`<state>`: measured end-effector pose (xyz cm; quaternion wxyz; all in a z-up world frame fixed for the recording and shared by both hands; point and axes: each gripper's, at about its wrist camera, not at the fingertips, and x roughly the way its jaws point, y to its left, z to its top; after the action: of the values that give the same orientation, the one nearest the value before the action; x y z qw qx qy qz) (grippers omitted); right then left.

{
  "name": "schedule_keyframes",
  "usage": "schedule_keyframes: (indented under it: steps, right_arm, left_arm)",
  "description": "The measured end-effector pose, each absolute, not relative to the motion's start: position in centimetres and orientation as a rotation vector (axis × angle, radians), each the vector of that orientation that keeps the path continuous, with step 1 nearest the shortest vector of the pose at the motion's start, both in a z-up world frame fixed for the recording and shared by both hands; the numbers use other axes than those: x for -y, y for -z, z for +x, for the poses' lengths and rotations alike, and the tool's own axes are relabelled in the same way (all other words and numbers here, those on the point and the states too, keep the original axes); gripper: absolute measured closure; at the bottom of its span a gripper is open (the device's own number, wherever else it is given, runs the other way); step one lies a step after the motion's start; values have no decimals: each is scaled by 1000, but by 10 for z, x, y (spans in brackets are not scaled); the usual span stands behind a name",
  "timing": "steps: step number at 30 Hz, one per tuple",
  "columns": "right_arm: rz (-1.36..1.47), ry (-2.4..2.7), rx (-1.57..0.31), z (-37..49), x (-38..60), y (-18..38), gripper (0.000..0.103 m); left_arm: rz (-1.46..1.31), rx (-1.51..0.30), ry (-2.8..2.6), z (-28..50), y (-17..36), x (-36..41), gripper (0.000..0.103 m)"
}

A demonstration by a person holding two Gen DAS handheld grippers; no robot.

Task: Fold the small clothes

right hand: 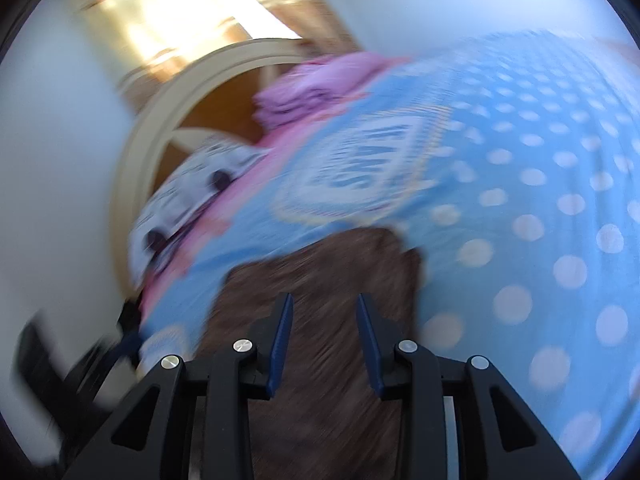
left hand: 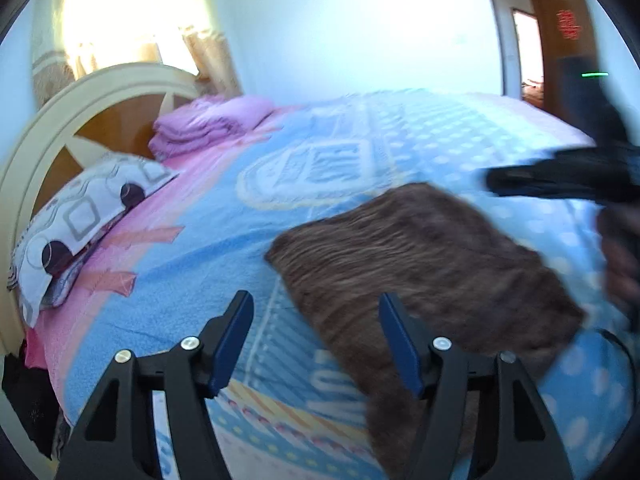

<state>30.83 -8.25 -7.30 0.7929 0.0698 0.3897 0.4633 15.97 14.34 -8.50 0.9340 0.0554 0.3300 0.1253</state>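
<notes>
Left gripper [left hand: 316, 304] nearest, jaws spread, empty; right gripper [right hand: 325, 306] likewise parted, above the brown ribbed knit garment [left hand: 424, 264] lying flat on blue dotted bedspread [left hand: 460, 136]. Likely between folds; next: pinch an edge

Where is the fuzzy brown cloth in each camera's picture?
Left wrist view: the brown cloth lies on the blue bedspread, right of centre, reaching down behind the left gripper's right-hand finger.
Right wrist view: the brown cloth is at bottom centre, under the right gripper.
Shared landmark: the folded purple bedding by the headboard.
</notes>
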Motion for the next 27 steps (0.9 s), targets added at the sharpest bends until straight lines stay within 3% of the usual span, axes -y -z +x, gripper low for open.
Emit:
schedule_keyframes:
  steps: [6,12,17,20,21,24,27]
  right_arm:
    - [-5,-941,-967,259,100,117,69]
    - [-48,-799,-925,242,124,124,70]
    - [-53,-698,-836,219,138,109,70]
    - [-60,-669,-727,188,143,82,60]
    - [-64,-670,-692,179,143,74,55]
    - [-86,-656,-567,150,143,47,53]
    - [-74,-643,-464,128,142,23,44]
  left_arm:
    - [73,-735,-304,176,125,-159,31]
    - [78,-713,-304,154,120,-155,29]
    - [60,-674,-295,123,94,-157,21]
    - [57,-591,-308,102,73,-152,6]
    - [53,-566,-310,98,66,-150,5]
    - [51,-519,-284,91,47,-143,3]
    - [68,-473,-275,83,34,-135,2]
